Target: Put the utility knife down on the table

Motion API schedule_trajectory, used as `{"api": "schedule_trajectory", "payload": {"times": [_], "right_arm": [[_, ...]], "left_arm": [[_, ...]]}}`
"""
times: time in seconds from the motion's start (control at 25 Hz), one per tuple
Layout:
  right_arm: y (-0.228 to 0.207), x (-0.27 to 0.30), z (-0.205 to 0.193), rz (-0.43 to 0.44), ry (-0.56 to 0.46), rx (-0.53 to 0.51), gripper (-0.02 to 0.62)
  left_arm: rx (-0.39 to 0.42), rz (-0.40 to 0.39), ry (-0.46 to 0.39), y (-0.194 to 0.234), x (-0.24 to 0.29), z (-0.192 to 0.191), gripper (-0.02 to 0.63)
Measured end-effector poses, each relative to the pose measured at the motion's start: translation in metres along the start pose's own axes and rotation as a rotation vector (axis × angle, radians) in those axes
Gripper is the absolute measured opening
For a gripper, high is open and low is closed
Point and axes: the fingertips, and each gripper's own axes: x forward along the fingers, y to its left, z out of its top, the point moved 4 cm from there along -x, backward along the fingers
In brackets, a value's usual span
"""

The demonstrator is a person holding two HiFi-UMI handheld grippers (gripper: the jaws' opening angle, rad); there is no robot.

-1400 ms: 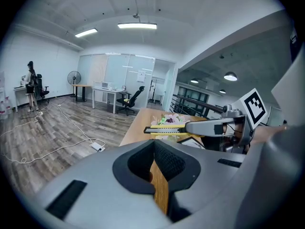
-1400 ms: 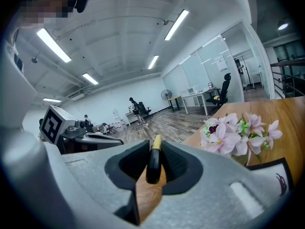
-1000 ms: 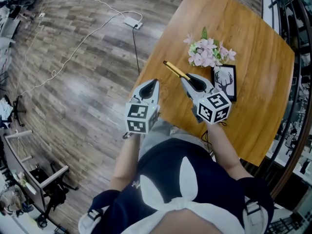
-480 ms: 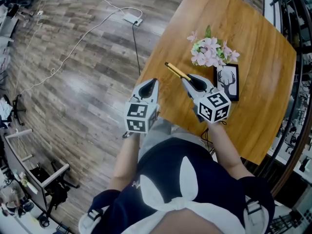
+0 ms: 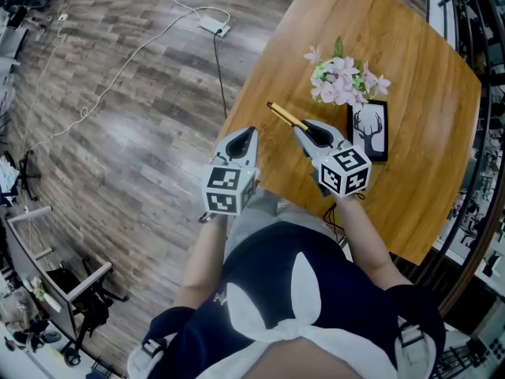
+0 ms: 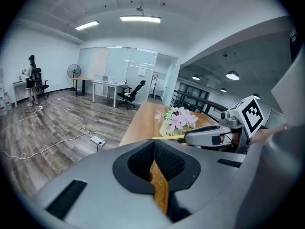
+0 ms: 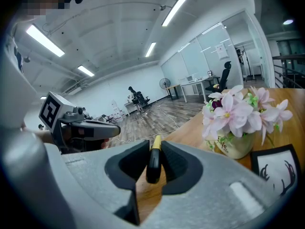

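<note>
One pot (image 7: 234,146) stood on the table (image 5: 410,46), toward its middle, with pink flowers (image 5: 343,81) in it. One deer picture (image 5: 368,131) was just beside the pot. There was one knife (image 7: 153,162), yellow and black. The right gripper (image 5: 303,131) pinched it tight between its fingers. The knife poked out over the table, near the edge by the left gripper (image 5: 248,136). That gripper's fingers were pressed together, holding nothing. There were two grippers.

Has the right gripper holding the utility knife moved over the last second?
Yes, slightly: in the head view the right gripper, shut on the yellow-and-black utility knife, has drifted left, away from the black deer picture.
</note>
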Motion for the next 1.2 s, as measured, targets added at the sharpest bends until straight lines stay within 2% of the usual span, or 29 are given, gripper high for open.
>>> {"api": "schedule_trajectory", "payload": {"times": [1.2], "right_arm": [[-0.016,0.015,-0.043,-0.009,0.113,0.007,0.074]], "left_arm": [[-0.016,0.012,0.021,-0.002,0.005,-0.007,0.017]]}}
